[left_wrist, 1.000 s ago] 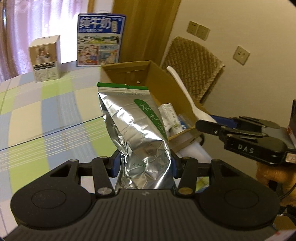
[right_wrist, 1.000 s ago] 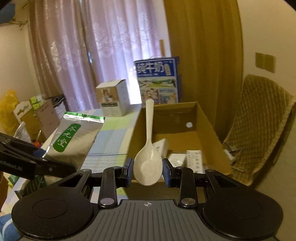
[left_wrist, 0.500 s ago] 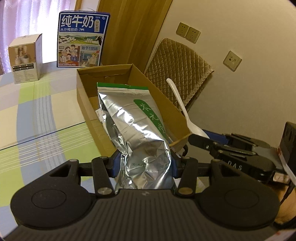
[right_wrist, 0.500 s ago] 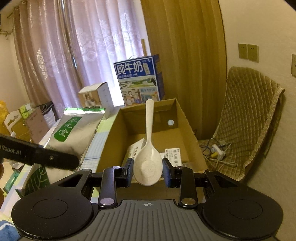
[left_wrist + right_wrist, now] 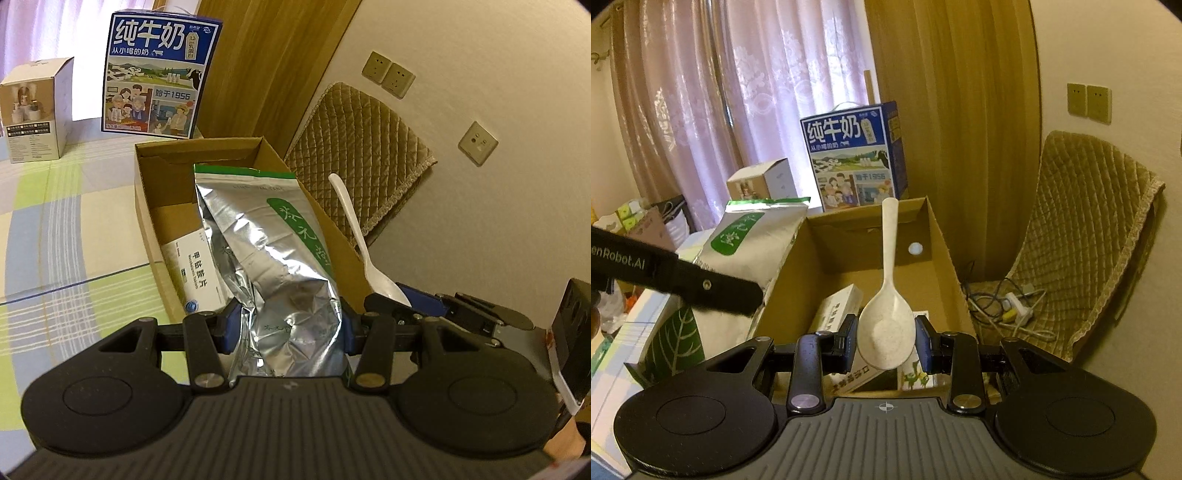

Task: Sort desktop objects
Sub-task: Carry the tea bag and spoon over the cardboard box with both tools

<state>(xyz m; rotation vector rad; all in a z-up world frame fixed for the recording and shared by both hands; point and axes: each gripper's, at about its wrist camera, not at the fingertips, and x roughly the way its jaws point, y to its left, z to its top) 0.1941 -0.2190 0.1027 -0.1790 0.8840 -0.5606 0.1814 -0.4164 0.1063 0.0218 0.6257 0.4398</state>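
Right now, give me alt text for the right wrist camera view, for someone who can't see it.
The right claw grips a cream spoon by its bowl, handle pointing up, over an open cardboard box holding small packages. At left, the left claw holds a silver pouch; a blue milk carton stands behind.

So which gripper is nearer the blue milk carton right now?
Hard to call. The left gripper, shut on the foil bag, and the right gripper, shut on the spoon, both sit at the cardboard box's near end, opposite the milk carton.
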